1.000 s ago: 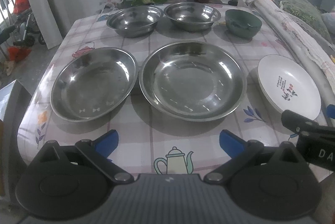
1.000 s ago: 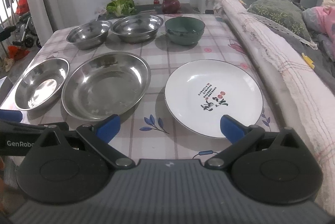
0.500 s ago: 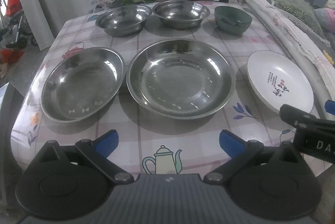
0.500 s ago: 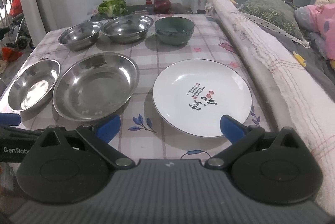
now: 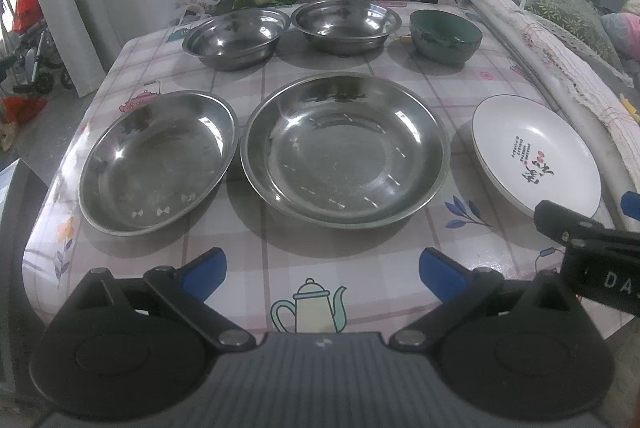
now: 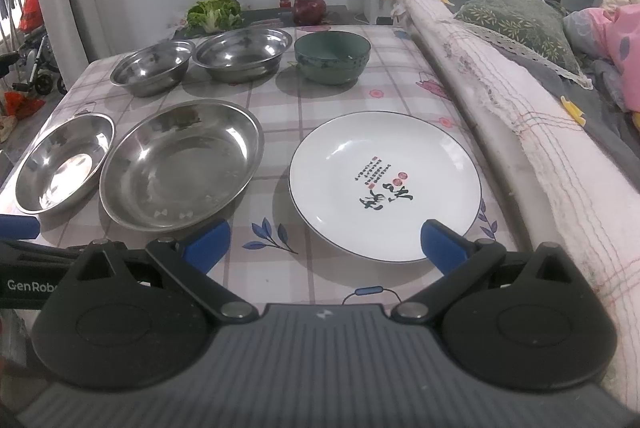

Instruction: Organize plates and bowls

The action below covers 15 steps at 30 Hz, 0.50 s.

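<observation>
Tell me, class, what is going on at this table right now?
A person holds two sets of tongs, both open and gripping nothing. The left tongs hover at the near edge of the checked tablecloth; the right tongs face the white ceramic plate with calligraphy. Two shallow steel plates sit beside it. Behind stand two steel bowls and a green ceramic bowl. Nothing is stacked yet.

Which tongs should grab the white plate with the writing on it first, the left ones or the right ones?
Probably the right tongs. They are open and the white plate lies just ahead of them, near the right blue tip. The left tongs, also open, face the big steel plate, with the white plate far to their right.
</observation>
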{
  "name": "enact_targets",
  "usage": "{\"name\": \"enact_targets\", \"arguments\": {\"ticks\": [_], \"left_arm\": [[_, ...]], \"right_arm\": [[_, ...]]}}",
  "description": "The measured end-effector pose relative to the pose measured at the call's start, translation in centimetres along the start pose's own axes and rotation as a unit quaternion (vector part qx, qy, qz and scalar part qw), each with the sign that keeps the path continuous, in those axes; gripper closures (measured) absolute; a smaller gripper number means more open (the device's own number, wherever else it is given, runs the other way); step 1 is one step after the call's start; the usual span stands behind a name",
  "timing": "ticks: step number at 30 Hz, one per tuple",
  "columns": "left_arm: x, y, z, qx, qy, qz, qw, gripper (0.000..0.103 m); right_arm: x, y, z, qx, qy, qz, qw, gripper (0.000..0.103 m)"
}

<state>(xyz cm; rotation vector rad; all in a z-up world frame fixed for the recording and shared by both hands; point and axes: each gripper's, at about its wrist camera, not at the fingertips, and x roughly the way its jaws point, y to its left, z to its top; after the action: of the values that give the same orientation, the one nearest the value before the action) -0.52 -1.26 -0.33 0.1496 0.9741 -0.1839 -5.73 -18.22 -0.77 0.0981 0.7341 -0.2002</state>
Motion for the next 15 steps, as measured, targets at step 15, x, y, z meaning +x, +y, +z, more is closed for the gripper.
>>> {"name": "enact_targets", "arguments": {"ticks": [15], "left_arm": [[-0.17, 0.21, 0.05, -0.004, -0.001, 0.005, 1.0000, 0.000]], "right_arm": [[0.07, 0.10, -0.13, -0.001, -0.001, 0.003, 1.000, 0.001]]}}
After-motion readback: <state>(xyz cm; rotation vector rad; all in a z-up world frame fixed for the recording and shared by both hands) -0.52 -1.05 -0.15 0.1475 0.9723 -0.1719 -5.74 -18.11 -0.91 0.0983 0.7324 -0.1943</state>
